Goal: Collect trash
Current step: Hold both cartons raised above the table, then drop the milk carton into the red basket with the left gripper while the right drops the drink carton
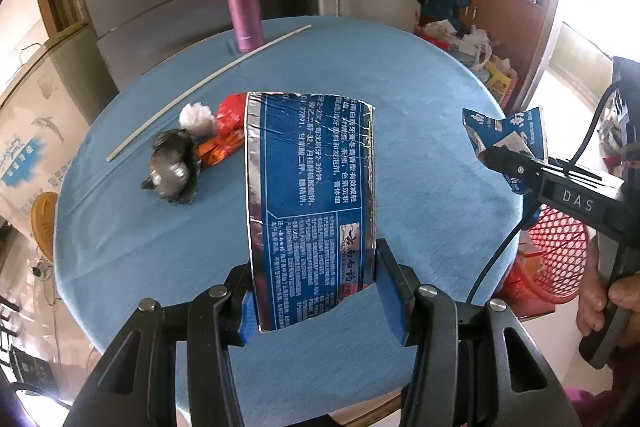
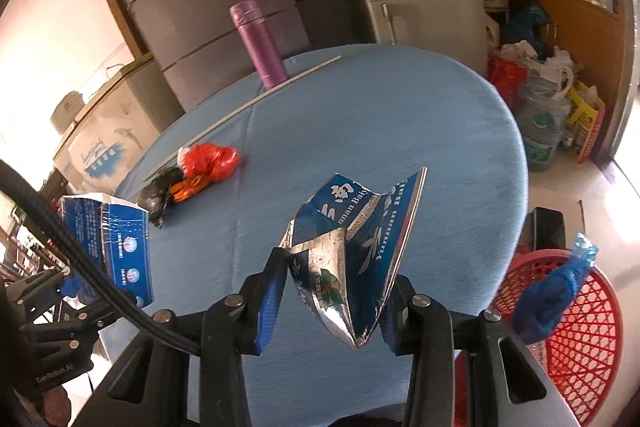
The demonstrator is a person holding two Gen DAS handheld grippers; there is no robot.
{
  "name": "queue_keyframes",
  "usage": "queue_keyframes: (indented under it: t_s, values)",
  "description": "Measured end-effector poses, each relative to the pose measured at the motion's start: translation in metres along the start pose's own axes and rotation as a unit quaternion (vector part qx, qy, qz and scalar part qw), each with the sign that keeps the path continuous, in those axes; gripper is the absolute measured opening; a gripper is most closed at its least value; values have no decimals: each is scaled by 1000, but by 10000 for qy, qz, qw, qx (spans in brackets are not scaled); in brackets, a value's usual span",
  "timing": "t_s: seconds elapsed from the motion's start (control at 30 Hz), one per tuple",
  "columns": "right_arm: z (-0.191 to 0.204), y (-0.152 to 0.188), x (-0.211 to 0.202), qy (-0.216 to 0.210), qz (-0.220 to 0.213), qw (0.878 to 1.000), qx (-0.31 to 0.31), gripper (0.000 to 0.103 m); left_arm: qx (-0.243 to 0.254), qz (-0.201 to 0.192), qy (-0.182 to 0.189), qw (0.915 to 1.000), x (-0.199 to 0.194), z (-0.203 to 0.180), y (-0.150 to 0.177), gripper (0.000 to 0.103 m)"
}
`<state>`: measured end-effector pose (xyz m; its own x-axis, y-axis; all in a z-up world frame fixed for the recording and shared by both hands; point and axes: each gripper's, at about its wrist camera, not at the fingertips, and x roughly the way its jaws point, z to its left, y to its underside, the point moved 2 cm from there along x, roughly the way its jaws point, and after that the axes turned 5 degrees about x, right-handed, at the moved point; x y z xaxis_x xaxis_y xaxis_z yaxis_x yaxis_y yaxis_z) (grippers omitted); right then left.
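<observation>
Desk [image 1: 420, 99], far left: one black wad [image 1: 173, 173], one white wad [image 1: 196, 119], one red bag [image 1: 230, 115], one orange wrapper [image 1: 216, 155], clustered and touching. Left tongs [image 1: 318, 291] pinch one blue carton piece [image 1: 312, 187] above the desk; right tongs [image 2: 332, 303] pinch a second, crumpled blue carton piece [image 2: 352, 243]. One red basket [image 2: 580, 331], right of the desk, holds one blue wad [image 2: 552, 295].

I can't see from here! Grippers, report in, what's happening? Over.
Left gripper shut on flat blue carton piece. Right gripper shut on crumpled blue carton piece. Red basket off table's right edge. More trash on table. Nothing blocking.
</observation>
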<state>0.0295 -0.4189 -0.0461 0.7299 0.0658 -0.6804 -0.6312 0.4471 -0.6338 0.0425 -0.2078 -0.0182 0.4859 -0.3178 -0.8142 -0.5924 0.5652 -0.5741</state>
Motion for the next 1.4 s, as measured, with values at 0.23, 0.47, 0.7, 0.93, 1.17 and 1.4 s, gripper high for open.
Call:
queue_keyframes:
  t_s: [0.23, 0.47, 0.7, 0.93, 1.17, 1.4]
  values:
    - [-23, -12, -19, 234, -260, 9992, 191, 44, 198, -116, 423, 9988, 0, -21, -31, 52]
    - [-68, -16, -45, 609, -474, 9951, 618, 44, 661, -165, 928, 9934, 0, -64, -55, 52]
    - [-123, -4, -72, 1009, -550, 9872, 1107, 44, 1156, -77, 1471, 9823, 4, -123, -77, 52]
    - [-171, 22, -91, 1380, -417, 9779, 1512, 44, 1752, 116, 1864, 9667, 14, -187, -82, 52]
    - [-203, 45, -104, 1603, -248, 9699, 1817, 45, 2131, 404, 2221, 9506, 28, -235, -75, 52]
    - [-211, 52, -95, 1597, 11, 9660, 2033, 64, 2018, 508, 2257, 9517, 32, -233, -74, 56]
